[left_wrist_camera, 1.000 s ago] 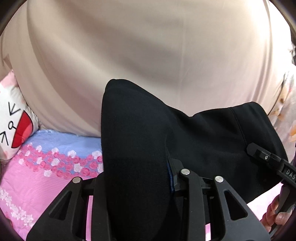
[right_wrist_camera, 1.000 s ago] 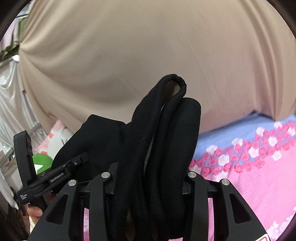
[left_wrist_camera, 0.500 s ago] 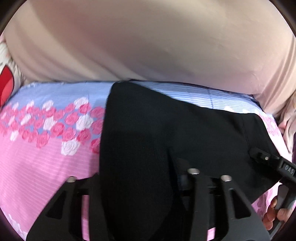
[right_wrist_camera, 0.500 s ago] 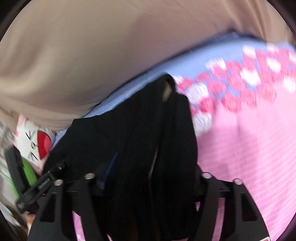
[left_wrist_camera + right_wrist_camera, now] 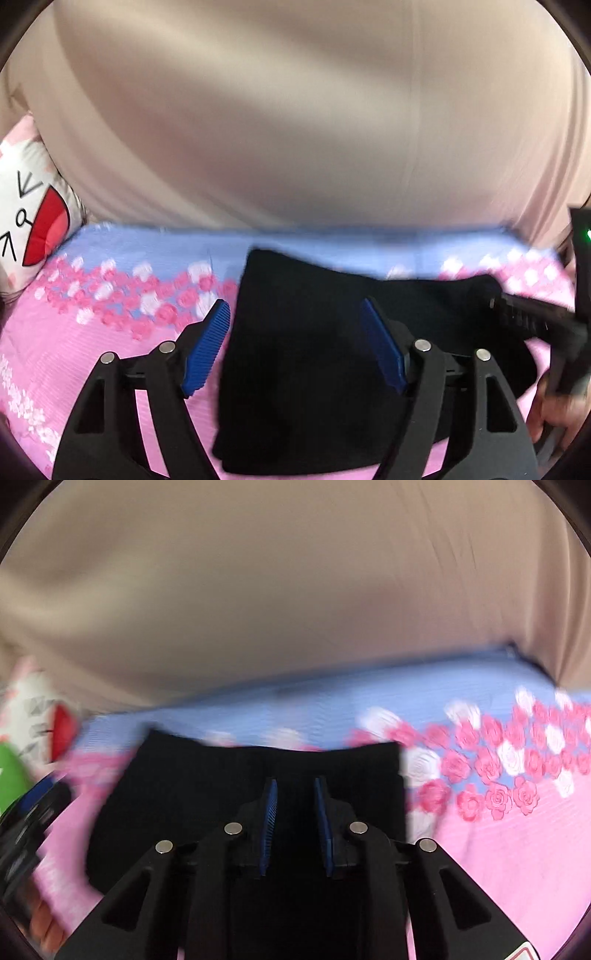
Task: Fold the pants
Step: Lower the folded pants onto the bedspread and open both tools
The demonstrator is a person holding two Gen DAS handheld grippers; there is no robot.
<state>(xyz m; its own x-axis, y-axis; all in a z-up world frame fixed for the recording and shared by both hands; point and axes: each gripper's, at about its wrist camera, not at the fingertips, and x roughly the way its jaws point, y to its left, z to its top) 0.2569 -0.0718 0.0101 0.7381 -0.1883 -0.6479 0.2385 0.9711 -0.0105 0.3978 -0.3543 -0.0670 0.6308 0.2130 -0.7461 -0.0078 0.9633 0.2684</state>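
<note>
Broadly, a beige curtain (image 5: 295,122) hangs as backdrop behind the far edge of the bed. Bedsheet (image 5: 517,849) is pink with a rose band, blue strip along the far edge; it carries everything.

Pants (image 5: 314,350), black, lie on the sheet as a compact folded block, near the far edge and roughly centred between the two views. Far edge of the block looks straight in the right view; both views are motion-blurred, so layer count cannot be told.

Cartoon-face pillow (image 5: 33,218) sits at the far left corner of the bed, apart from the pants.

Left gripper (image 5: 295,325): jaws spread wide, blue pads clear of cloth, hovering over the left part of the block. Holds nothing.

Right gripper (image 5: 294,794): jaws narrow but parted, a gap visible between the pads, no cloth in it as far as visible; poised above the right part of the block.

Judgement: release step, fold laid down. Next move likely calls for either a smoothing press on the block or withdrawal of both tools; check for snagging on the pads while lifting away.
</note>
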